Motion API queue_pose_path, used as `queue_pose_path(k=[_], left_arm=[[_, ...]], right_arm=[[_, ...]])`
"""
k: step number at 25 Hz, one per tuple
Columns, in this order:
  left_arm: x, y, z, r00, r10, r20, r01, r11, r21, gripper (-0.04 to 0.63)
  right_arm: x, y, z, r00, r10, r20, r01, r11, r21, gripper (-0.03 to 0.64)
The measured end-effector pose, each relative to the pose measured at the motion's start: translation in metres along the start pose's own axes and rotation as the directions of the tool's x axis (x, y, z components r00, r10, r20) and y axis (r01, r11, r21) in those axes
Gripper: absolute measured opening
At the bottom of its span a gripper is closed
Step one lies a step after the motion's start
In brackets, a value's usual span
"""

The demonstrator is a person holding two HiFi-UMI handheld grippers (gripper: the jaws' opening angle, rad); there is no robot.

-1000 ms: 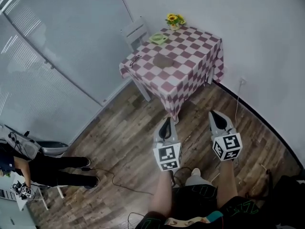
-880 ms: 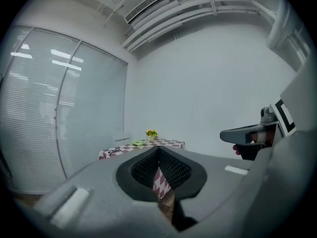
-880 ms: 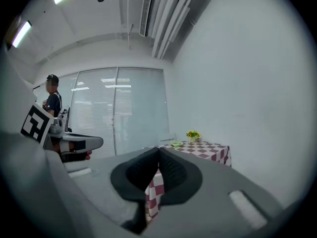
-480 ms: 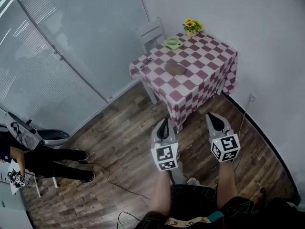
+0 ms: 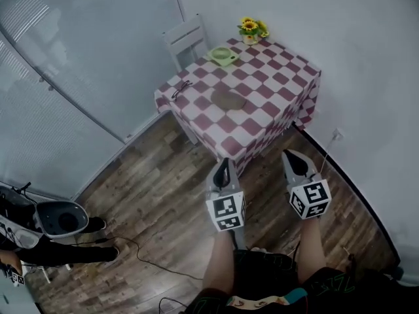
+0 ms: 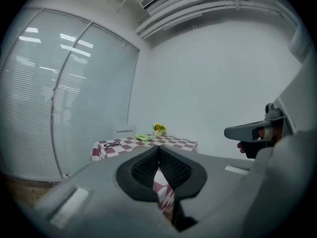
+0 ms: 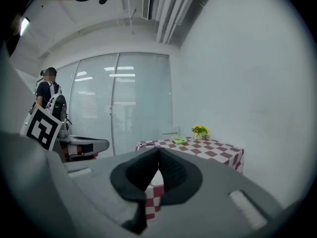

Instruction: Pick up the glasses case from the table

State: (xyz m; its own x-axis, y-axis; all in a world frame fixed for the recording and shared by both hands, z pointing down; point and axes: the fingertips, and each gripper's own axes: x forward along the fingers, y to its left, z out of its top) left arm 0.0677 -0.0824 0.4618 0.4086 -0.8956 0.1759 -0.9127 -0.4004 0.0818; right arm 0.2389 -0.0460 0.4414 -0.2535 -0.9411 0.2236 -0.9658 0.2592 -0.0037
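One glasses case [image 5: 228, 99], long axis left-right

The table [image 5: 275, 90], covered with a red-and-white checked cloth [image 5: 298, 106], carries a brown glasses case [image 5: 228, 99] near its middle, spectacles [image 5: 181, 89] by one edge, a green dish [image 5: 224, 56] and potted sunflowers [image 5: 251, 30] towards the far corner

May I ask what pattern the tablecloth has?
The tablecloth is maroon-and-white checked, clearest in the head view.

Left tongs [image 5: 224, 167] and right tongs [image 5: 294, 158] side by side, both closed and empty.
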Motion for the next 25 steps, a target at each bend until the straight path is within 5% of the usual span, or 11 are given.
queue_pose_path(k=[15, 25], left_arm=[[0.123, 0.132, 0.008, 0.997, 0.071, -0.033, -0.073, 0.995, -0.067, 0.011], [0.159, 0.153, 0.009, 0.998, 0.059, -0.024, -0.061, 0.992, -0.109, 0.011]], right_arm=[[0.195, 0.027, 0.036, 0.99, 0.102, -0.095, -0.111, 0.989, -0.096, 0.004], [0.247, 0.026, 0.038, 0.983, 0.1, -0.152, -0.122, 0.983, -0.141, 0.003]])
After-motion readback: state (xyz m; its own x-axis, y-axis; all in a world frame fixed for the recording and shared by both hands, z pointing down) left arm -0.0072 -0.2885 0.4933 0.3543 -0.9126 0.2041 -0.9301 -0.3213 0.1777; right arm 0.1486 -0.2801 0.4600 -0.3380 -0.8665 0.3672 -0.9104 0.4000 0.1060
